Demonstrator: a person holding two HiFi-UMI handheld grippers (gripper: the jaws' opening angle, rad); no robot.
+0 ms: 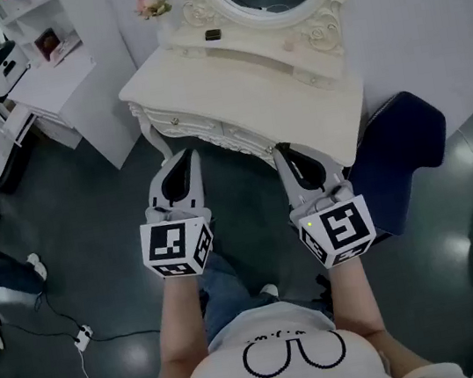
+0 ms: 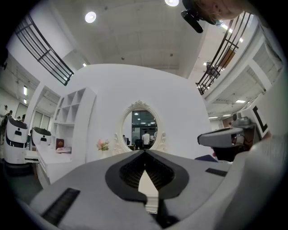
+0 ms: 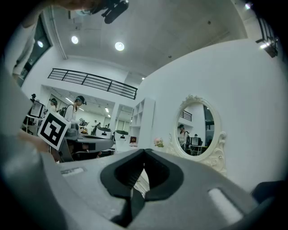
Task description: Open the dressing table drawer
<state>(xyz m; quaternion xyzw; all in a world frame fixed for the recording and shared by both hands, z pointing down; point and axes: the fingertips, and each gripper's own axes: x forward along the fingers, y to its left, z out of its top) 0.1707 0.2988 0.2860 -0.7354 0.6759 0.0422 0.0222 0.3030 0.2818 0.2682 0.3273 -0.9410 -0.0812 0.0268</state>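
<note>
While both grippers hover level and short of the bench point(image 1: 248, 93), the step in hand is judged to be the approach to the pull. The left gripper point(image 1: 185, 158) has its jaws fully together with nothing between them. The right gripper point(image 1: 283, 151) likewise shows its jaws meeting at the tips, empty. The dressing table drawer point(image 1: 210, 132) lies in the carved front just below the front edge of the bench. It is ahead of the two grippers, between them, and neither touches it. A small knob point(image 1: 175, 120) shows towards the left front corner, just beyond the left gripper's tips.

Recommended procedure:
1. Part the jaws of the working gripper before it reaches the front; jaws held together cannot take a knob.
2. Hold the gripper level and square to the front edge, so that the knob enters centrally between the jaws.
3. Close firmly, then draw straight back, perpendicular to the front edge; a skewed pull will probably bind the drawer.
4. Hold the other gripper out of the drawer's path, and mind the blue chair point(image 1: 404, 148) by the right front corner.
</note>
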